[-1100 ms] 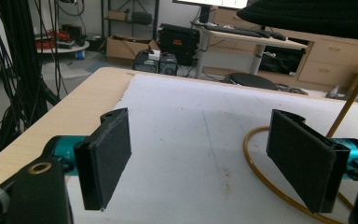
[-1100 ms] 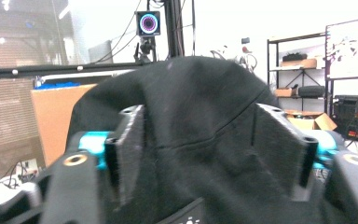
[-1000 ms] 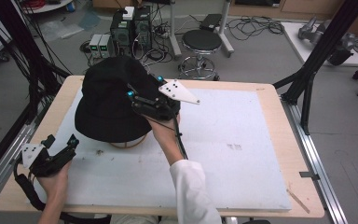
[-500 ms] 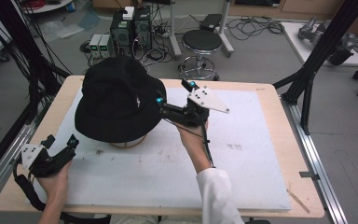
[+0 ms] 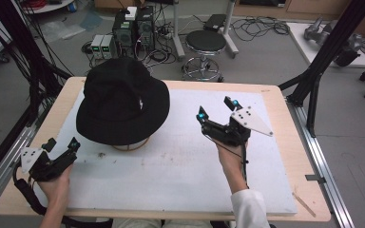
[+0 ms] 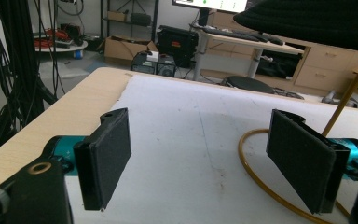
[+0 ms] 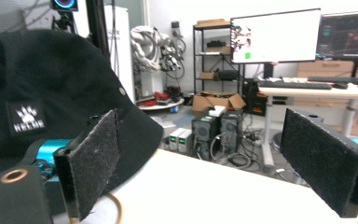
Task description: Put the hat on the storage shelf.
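High view: a black bucket hat (image 5: 122,100) sits on the far left part of the white mat (image 5: 180,166), perched on a wooden stand whose ring foot (image 5: 130,145) peeks out under the near brim.
Hat, up close: in the right gripper view it (image 7: 51,88) shows a small white paw-print label (image 7: 26,117) and a metal eyelet on the crown; the brim droops wide and soft.
Stand: in the left gripper view a thin tan rod (image 6: 349,93) slants up from the ring under the brim.
Right gripper (image 5: 217,110): off the hat, well to its right over bare mat; the jaws have just been opening and stand wide apart, nothing between them.
Left gripper (image 5: 62,144): low at the near left corner, jaws spread wide, nothing between them.
Change: a second ago the right gripper was at the hat's right brim; now it's pulled clear to the right. Hat and left gripper haven't budged.
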`<state>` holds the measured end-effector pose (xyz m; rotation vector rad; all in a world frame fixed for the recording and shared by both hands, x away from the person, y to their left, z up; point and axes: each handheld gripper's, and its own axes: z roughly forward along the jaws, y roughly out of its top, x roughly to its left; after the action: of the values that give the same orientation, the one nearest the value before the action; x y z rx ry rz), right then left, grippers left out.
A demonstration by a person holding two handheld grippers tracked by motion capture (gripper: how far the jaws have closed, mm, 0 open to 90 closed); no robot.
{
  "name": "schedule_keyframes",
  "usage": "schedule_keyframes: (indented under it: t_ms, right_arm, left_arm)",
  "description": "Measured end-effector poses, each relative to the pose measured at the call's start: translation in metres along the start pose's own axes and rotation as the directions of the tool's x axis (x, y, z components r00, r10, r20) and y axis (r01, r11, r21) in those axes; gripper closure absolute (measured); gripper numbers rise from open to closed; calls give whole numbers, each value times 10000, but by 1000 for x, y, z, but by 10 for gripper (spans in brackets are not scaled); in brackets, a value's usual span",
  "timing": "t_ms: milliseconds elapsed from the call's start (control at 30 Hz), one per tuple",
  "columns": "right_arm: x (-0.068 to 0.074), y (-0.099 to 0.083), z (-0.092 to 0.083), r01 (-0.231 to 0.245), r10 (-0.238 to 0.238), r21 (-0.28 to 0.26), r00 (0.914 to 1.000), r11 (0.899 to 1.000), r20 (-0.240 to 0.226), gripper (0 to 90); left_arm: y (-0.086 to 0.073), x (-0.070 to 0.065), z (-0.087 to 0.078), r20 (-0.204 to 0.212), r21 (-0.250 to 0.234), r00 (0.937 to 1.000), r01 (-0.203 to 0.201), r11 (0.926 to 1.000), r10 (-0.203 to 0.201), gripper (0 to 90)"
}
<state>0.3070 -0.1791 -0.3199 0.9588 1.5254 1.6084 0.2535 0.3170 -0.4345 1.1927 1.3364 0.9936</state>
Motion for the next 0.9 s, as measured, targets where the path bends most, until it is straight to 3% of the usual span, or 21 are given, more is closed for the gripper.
schedule_keyframes:
  t_ms: [200, 467, 633, 800, 900]
  right_arm:
    - [-16, -16, -28, 376, -416, 501, 9959, 9980, 805, 118]
    - [-37, -34, -55, 8, -161, 1025, 9887, 9947, 1488, 118]
    - [-46, -45, -68, -201, -16, 1158, 9827, 9931, 1850, 118]
    - [-56, -61, -84, -79, -149, 888, 9673, 9960, 2531, 117]
    - [-60, -66, -87, -121, -129, 925, 9641, 9956, 2651, 117]
  left_arm:
    - [0, 0, -1, -13, -46, 10000, 44, 10000, -44, 223]
    - [0, 0, -1, -21, -70, 9999, 131, 9999, -131, 224]
    - [0, 1, -1, -55, -102, 9998, 205, 9997, -205, 226]
    - [0, 1, -1, -26, -90, 9994, 354, 9993, -354, 226]
    - [-1, 1, -1, -57, -115, 9993, 365, 9993, -365, 227]
